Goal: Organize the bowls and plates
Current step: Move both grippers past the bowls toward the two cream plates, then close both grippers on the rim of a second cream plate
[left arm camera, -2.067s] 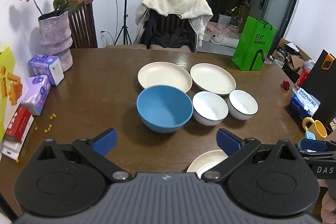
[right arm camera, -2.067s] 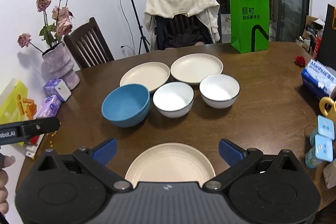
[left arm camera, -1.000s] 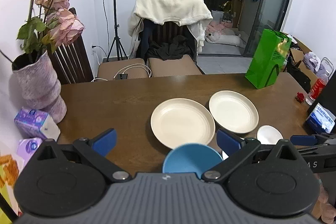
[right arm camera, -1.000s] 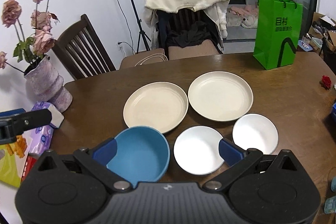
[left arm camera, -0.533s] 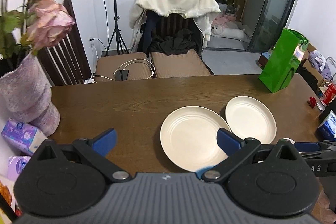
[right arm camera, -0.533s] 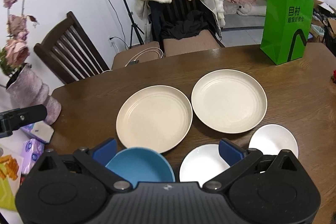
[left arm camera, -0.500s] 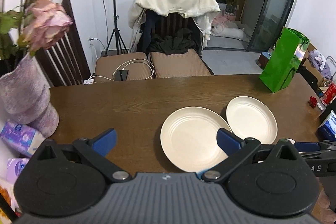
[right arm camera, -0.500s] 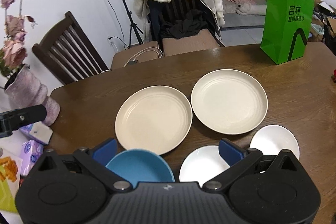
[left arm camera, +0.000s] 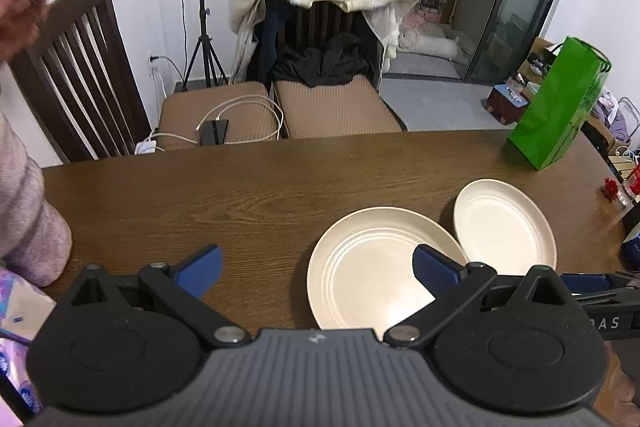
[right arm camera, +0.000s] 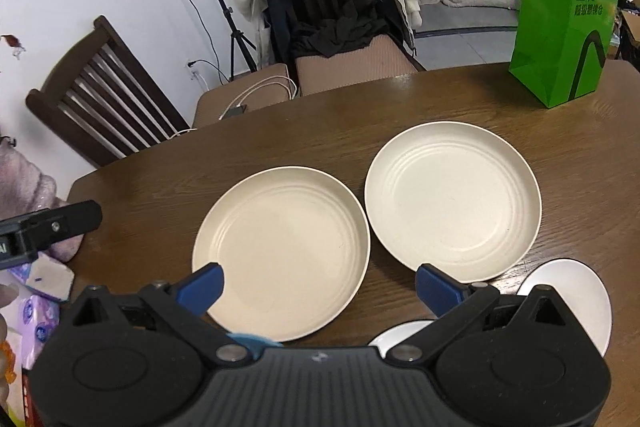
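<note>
Plates: two cream ones flat on the desk, side by side, rims nearly touching; left plate [right arm camera: 280, 251], right plate [right arm camera: 452, 195].
Bowls: white rims low at the right wrist view's bottom edge, one [right arm camera: 568, 291] beside the right finger, another [right arm camera: 400, 335] half hidden; sliver of blue bowl [right arm camera: 248, 339] under the housing.
Right gripper [right arm camera: 318, 287]: released, jaws wide, nothing between; left plate's near rim directly ahead, between the fingers.
Left gripper [left arm camera: 316, 267]: released, empty; mostly bare desk ahead, left plate off toward its right finger.
Key relation: left plate lies straight forward of the right gripper and rightward of the left one; round, so no long axis; right gripper judged nearer and better lined up.
Likely step: approach to a plate rim for stacking one on the other; nothing stacked yet.
Desk [left arm camera: 240, 195]: dark wood grain, smooth, open space to the left.
Room: green bag [right arm camera: 564, 11] at the far right corner, chair [left arm camera: 320, 27] draped with clothes behind, slatted chair and tripod by a white wall, vase [left arm camera: 24, 219] at left.
</note>
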Demonstrator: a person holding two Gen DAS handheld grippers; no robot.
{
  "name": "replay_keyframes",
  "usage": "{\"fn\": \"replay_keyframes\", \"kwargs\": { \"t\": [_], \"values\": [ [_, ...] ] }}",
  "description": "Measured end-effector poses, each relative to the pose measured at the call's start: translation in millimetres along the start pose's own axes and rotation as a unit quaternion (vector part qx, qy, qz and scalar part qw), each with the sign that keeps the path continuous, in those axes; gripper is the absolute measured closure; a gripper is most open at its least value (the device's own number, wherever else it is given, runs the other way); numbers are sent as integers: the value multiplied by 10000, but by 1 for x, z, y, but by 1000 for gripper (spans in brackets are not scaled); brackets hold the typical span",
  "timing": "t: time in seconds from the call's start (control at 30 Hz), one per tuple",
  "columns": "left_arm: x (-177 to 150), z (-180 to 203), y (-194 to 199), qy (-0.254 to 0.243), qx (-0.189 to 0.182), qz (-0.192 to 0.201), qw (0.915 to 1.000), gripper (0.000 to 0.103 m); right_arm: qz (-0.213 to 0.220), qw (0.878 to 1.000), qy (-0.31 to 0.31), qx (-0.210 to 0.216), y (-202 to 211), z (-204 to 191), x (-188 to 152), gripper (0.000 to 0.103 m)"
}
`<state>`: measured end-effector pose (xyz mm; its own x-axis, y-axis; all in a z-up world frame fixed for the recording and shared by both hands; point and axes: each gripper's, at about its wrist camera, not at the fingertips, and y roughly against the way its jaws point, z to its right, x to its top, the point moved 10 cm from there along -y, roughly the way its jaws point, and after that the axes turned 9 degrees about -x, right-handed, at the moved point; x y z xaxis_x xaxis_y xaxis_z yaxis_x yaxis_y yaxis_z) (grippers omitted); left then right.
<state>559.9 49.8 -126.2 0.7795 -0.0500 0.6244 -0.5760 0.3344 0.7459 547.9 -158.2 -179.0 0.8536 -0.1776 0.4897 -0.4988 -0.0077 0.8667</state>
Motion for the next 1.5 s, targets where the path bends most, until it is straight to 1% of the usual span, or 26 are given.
{"fn": "replay_keyframes", "kwargs": {
  "t": [0.17,0.4,0.53,0.6,0.7,0.83,1.03,1.13,1.23,1.3,1.37,1.4,1.43,1.5],
  "values": [
    [-5,-12,-29,86,-49,-143,9998,0,-163,9998,-60,-41,-26,2,-1,2],
    [-19,-24,-65,233,-93,-368,9990,0,-413,9989,-232,-29,-57,7,-7,10],
    [-25,-29,-81,305,-113,-475,9983,0,-507,9985,-199,-77,-71,7,-11,12],
    [-29,-31,-89,346,-130,-532,9979,0,-544,9983,-192,-81,-77,7,-12,14],
    [-34,-35,-99,389,-130,-609,9973,0,-633,9978,-199,-89,-87,7,-15,20],
    [-39,-39,-111,437,-102,-701,9965,0,-701,9973,-213,-94,-99,9,-16,21],
    [-48,-43,-127,487,-86,-821,9954,0,-814,9964,-237,-92,-112,11,-19,30],
    [-51,-44,-131,507,-99,-843,9951,2,-859,9959,-266,-88,-117,13,-21,33],
    [-51,-45,-134,519,-100,-864,9949,11,-886,9956,-282,-101,-120,15,-22,37],
    [-53,-44,-135,539,-149,-896,9944,23,-900,9955,-290,-93,-122,15,-22,43],
    [-54,-44,-136,556,-184,-918,9941,28,-904,9954,-302,-79,-122,15,-24,47],
    [-54,-44,-137,564,-196,-931,9939,33,-914,9953,-312,-64,-123,15,-25,50],
    [-54,-43,-138,580,-209,-942,9936,35,-922,9952,-322,-57,-122,15,-26,50],
    [-56,-43,-139,636,-268,-978,9928,46,-937,9950,-343,-49,-123,15,-28,53]
  ]
}}
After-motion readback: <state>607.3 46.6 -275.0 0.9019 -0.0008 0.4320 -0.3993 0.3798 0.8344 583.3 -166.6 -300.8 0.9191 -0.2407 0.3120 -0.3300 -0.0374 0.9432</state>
